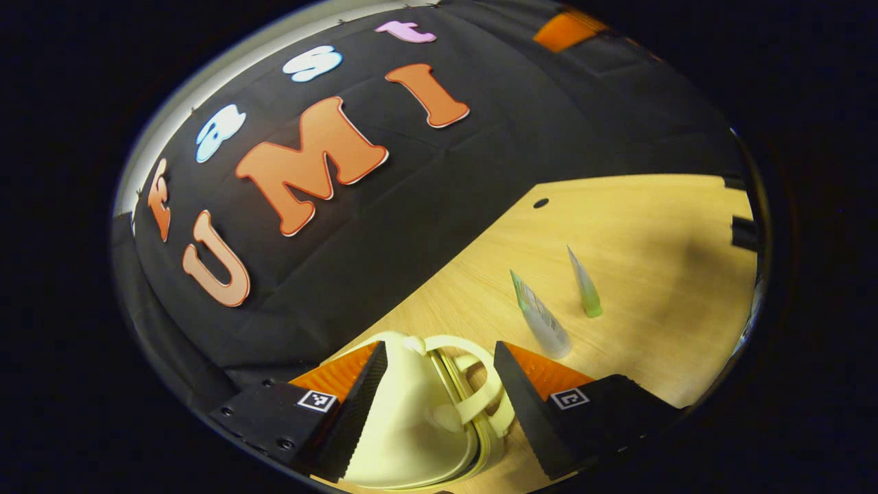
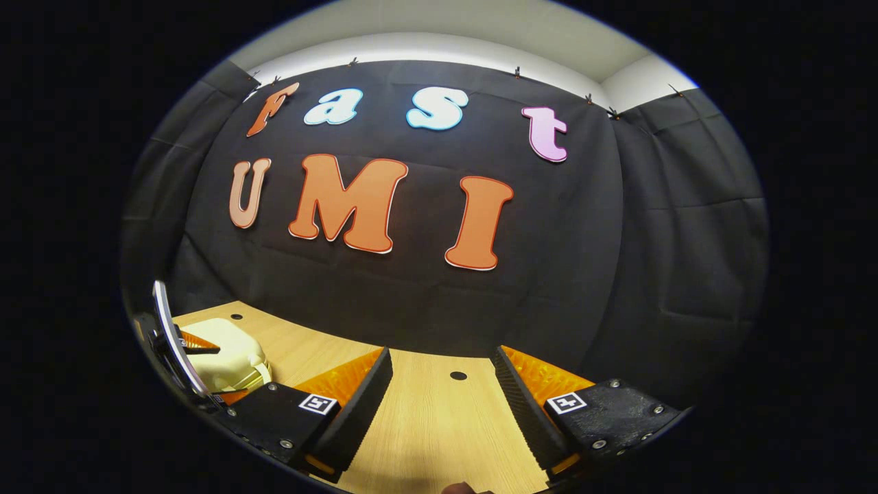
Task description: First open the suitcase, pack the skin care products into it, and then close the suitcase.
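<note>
Small cream hard-shell suitcase (image 1: 411,418) lies shut on light wooden bench (image 1: 651,226), handle side between spread fingers of left gripper (image 1: 439,405); contact can't tell. Two skin care tubes beside it on bench: clear tube with green print (image 1: 542,317), pale green tube (image 1: 585,285), both apart from suitcase. Right gripper (image 2: 442,405) fingers spread wide over bare bench, holding nothing; suitcase off to its left.
</note>
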Tool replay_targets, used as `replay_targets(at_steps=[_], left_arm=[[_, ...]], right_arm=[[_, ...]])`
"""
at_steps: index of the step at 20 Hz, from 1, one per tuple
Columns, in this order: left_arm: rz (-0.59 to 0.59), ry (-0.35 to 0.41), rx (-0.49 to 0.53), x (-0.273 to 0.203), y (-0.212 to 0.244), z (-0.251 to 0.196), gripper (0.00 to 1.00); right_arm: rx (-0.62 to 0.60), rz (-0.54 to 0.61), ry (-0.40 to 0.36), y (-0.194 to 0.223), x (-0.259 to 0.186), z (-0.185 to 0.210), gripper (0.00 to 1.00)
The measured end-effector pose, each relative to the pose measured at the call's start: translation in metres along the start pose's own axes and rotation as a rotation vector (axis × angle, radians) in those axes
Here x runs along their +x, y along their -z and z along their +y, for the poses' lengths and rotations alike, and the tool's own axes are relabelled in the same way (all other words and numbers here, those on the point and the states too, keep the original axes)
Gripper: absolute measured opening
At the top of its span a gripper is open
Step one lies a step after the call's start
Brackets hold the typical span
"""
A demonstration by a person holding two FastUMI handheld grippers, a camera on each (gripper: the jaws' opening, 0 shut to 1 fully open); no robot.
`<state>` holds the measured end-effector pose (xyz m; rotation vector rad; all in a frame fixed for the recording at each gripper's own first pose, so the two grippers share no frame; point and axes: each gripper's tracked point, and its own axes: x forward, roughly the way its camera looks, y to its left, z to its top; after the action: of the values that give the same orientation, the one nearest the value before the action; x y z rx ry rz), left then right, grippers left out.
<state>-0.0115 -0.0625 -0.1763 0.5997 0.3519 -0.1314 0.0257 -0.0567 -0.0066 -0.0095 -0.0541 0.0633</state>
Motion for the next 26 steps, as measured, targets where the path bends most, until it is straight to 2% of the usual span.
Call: replay_targets(at_steps=[1,3,7,8,10,11,13,14,15,16,17,18,20,26], left_arm=[[0.015,0.015,0.029,0.004,0.009,-0.008,0.97],[0.042,0.022,0.079,0.012,0.020,-0.014,0.88],[0.109,0.033,0.201,0.021,0.044,-0.026,0.88],[0.123,0.040,0.234,0.022,0.049,-0.028,0.80],[0.157,0.034,0.308,0.033,0.058,-0.031,0.78],[0.175,0.025,0.349,0.038,0.062,-0.030,0.74],[0.187,0.024,0.415,0.040,0.061,-0.031,0.53],[0.181,0.023,0.419,0.045,0.060,-0.032,0.33],[0.204,0.037,0.401,0.048,0.063,-0.032,0.13],[0.204,0.030,0.368,0.042,0.059,-0.028,0.13],[0.154,-0.005,0.354,0.039,0.042,-0.022,0.13],[0.159,-0.022,0.324,0.037,0.041,-0.014,0.01],[0.133,-0.033,0.213,0.033,0.029,-0.001,0.01],[0.101,-0.165,-0.012,0.015,0.013,0.046,0.01]], right_arm=[[-0.002,0.000,0.002,0.000,0.000,-0.002,0.95],[-0.003,-0.001,0.007,0.001,0.000,-0.005,0.95],[0.004,0.002,0.014,0.004,0.002,-0.012,0.95],[0.007,0.004,0.013,0.005,0.002,-0.013,0.95],[0.007,-0.001,0.012,0.004,0.004,-0.013,0.95],[0.008,-0.003,0.008,0.004,0.006,-0.013,0.95],[0.008,-0.009,0.004,0.003,0.007,-0.013,0.95],[0.008,-0.009,0.001,0.004,0.008,-0.013,0.95],[0.007,-0.011,0.000,0.004,0.009,-0.013,0.95],[0.007,-0.013,-0.002,0.005,0.009,-0.014,0.96],[0.006,-0.016,-0.003,0.005,0.010,-0.015,0.95],[0.007,-0.016,-0.008,0.006,0.011,-0.015,0.95],[0.012,-0.013,-0.017,0.009,0.016,-0.014,0.95],[0.022,-0.013,-0.091,0.013,0.034,0.004,0.96]])
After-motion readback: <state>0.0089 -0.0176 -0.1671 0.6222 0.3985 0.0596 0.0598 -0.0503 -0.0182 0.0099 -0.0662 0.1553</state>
